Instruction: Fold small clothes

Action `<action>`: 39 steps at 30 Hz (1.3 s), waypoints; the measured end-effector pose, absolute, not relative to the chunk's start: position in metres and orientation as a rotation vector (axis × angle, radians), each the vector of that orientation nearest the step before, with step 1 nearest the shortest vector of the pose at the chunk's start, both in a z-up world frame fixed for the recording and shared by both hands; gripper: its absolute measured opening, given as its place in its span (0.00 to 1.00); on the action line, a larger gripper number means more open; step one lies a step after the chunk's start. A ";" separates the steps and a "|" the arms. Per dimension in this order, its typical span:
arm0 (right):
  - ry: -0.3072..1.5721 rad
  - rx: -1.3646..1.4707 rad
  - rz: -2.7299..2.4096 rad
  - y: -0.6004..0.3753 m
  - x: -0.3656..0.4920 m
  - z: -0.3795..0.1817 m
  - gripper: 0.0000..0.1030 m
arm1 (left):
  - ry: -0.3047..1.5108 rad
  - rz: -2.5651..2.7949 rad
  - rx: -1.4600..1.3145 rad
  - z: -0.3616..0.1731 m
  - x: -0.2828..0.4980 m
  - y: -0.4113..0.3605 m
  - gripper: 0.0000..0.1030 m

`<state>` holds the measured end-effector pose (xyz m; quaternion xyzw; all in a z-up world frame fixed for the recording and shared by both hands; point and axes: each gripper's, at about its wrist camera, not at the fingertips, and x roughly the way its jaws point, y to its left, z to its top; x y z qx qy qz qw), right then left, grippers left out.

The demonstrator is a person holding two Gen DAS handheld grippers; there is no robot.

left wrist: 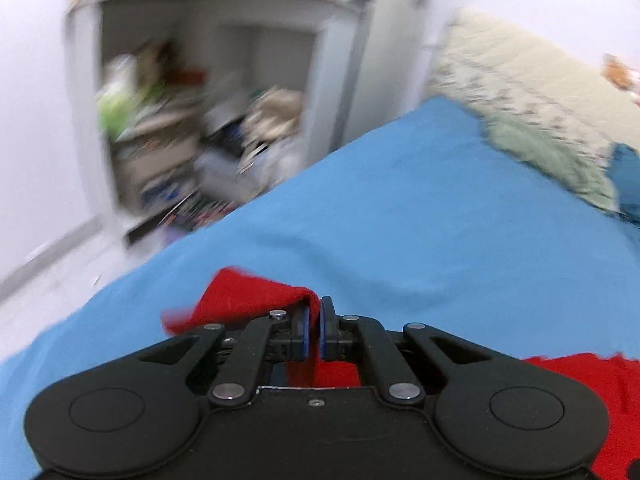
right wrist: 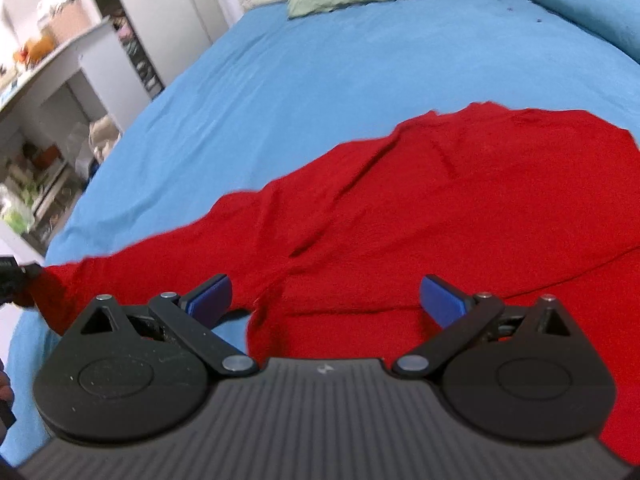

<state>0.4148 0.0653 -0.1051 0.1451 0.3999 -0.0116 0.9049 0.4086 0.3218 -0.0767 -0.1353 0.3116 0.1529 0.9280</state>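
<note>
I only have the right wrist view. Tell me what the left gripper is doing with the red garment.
Observer: The left gripper is shut on a fold of the red garment, pinched between its blue pads.
Operator: Report what lies ahead of it.
Observer: Blue bedsheet, then a white shelf unit with cluttered contents, blurred.
Operator: Confirm my own gripper's state.
Observer: The right gripper is open, above the garment and holding nothing.
</note>
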 end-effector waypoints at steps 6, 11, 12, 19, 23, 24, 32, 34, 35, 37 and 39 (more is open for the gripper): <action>0.770 0.368 -0.087 -0.003 0.400 -0.085 1.00 | 0.548 0.027 -0.181 -0.021 0.430 0.191 0.04; 0.716 0.394 -0.162 -0.079 0.384 -0.070 1.00 | 0.563 -0.222 -0.156 -0.020 0.447 0.060 0.04; 0.709 0.394 -0.178 -0.094 0.381 -0.069 1.00 | 0.577 -0.259 -0.143 -0.027 0.449 0.034 0.04; 0.739 0.357 -0.252 -0.191 0.362 -0.086 1.00 | 0.785 -0.359 -0.033 -0.138 0.455 -0.091 0.04; 0.784 0.329 -0.214 -0.216 0.357 -0.103 1.00 | 0.836 -0.341 0.027 -0.170 0.449 -0.111 0.05; 0.791 0.325 -0.200 -0.219 0.357 -0.105 1.00 | 0.827 -0.339 0.034 -0.170 0.447 -0.111 0.06; 0.803 0.261 -0.017 -0.199 0.386 -0.091 1.00 | 0.811 -0.246 0.079 -0.136 0.419 -0.062 0.66; 0.819 0.170 0.061 -0.174 0.406 -0.089 1.00 | 0.818 -0.184 0.101 -0.131 0.411 -0.037 0.66; 0.821 0.124 0.091 -0.162 0.413 -0.090 1.00 | 0.819 -0.155 0.110 -0.130 0.408 -0.023 0.66; 0.825 0.011 0.167 -0.135 0.430 -0.094 1.00 | 0.827 -0.091 0.126 -0.131 0.401 0.005 0.66; 0.836 -0.097 0.227 -0.109 0.445 -0.104 0.91 | 0.844 -0.037 0.135 -0.136 0.396 0.031 0.66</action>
